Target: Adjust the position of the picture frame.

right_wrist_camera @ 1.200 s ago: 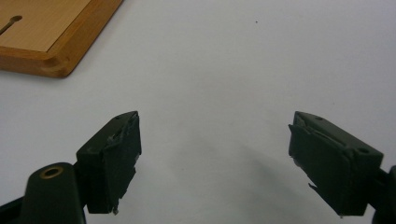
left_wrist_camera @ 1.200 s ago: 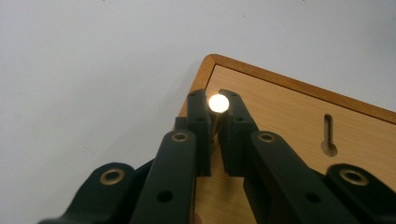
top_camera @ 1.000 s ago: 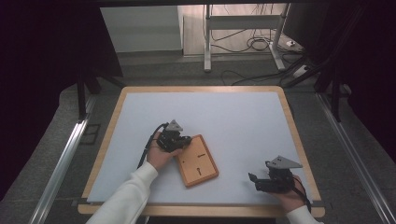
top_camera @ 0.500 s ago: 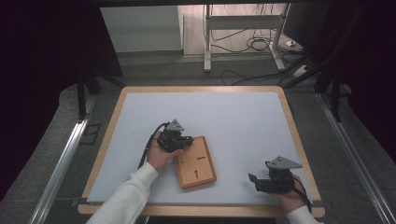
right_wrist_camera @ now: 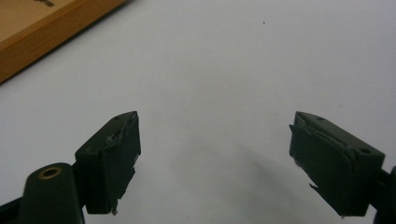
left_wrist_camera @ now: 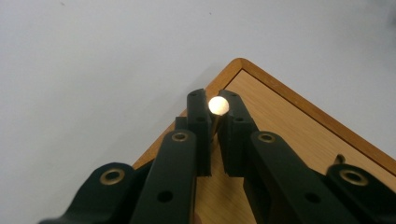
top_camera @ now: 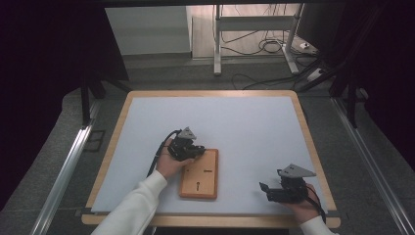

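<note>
At the far left corner of the wooden board (top_camera: 199, 174), the left gripper (top_camera: 188, 147) sits low over the surface with its jaws drawn narrow. In the left gripper view, the two black fingertips (left_wrist_camera: 197, 109) clamp a thin brass-coloured pin (left_wrist_camera: 215, 125) that carries a small round pale head (left_wrist_camera: 218, 105). The head stands just above the fingertips, and the shaft runs down between the pads toward the board (left_wrist_camera: 289, 135). The corner of the board's raised darker rim lies directly beyond the fingertips in that view.

The board is a flat rectangle of light wood. It lies on the pale mat (top_camera: 235, 127) of the table, near the table's front edge and left of centre. Two short dark slots mark its top face. The left hand (top_camera: 171, 164) holds the gripper from the board's left side, with the white sleeve (top_camera: 132, 210) extending back toward the table's front edge. A black cable trails from the gripper along the hand.

To the right of the board and well apart from it, the right gripper (top_camera: 268, 190) rests near the table's front right corner. Its jaws stand wide, with nothing between them. In the right gripper view, the fingertips (right_wrist_camera: 114, 154) frame bare mat, and an edge of the board (right_wrist_camera: 42, 32) appears at the upper left.
</note>
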Demonstrator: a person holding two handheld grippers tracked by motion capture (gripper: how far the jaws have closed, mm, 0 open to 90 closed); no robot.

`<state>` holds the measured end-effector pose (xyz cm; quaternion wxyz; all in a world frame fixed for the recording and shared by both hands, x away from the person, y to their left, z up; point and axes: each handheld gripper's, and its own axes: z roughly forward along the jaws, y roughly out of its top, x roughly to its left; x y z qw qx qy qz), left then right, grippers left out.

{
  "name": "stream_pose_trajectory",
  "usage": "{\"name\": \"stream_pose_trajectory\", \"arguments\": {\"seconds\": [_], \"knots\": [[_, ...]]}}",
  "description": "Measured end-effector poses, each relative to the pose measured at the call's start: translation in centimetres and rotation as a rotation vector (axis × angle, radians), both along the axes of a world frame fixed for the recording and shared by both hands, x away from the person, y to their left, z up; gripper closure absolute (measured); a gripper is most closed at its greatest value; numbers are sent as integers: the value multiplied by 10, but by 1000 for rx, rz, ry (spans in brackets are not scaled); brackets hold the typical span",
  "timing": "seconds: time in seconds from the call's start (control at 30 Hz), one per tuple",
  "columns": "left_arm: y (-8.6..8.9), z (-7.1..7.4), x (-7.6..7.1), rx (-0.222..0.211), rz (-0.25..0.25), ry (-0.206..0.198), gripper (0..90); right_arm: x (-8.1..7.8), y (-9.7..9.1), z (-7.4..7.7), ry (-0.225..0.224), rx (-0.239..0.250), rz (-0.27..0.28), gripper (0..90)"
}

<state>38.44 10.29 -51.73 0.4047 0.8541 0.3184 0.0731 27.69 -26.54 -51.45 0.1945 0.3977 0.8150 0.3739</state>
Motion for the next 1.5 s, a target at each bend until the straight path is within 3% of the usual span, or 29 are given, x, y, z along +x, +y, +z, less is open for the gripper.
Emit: {"name": "stream_pose_trajectory", "arguments": {"seconds": [0.33, 0.57, 0.6, 0.63, 0.77, 0.9, 1.17, 1.5], "knots": [[4, -2, 0, 4, 4, 10, 842, -1, -1, 1, 0, 1, -2, 164], [7, -4, 0, -24, 4, 14, 829, 0, 0, 0, 0, 0, -1, 160], [8, -3, 0, -24, 9, 9, 738, -1, 0, 1, -5, 7, -2, 158], [12, 0, -1, -17, 22, -16, 685, -1, 0, 2, -8, 10, -1, 159], [18, 6, -4, -32, 43, -42, 482, -1, 0, 3, -24, 21, 8, 156], [27, 8, -8, -50, 44, -48, 375, 3, 0, 3, -21, 49, 0, 152], [42, 11, -24, -34, 51, -71, 333, 6, 8, 5, -37, 53, 27, 151], [43, 5, -23, -10, 51, -62, 301, 11, 13, 4, -45, 42, 59, 149]]}}
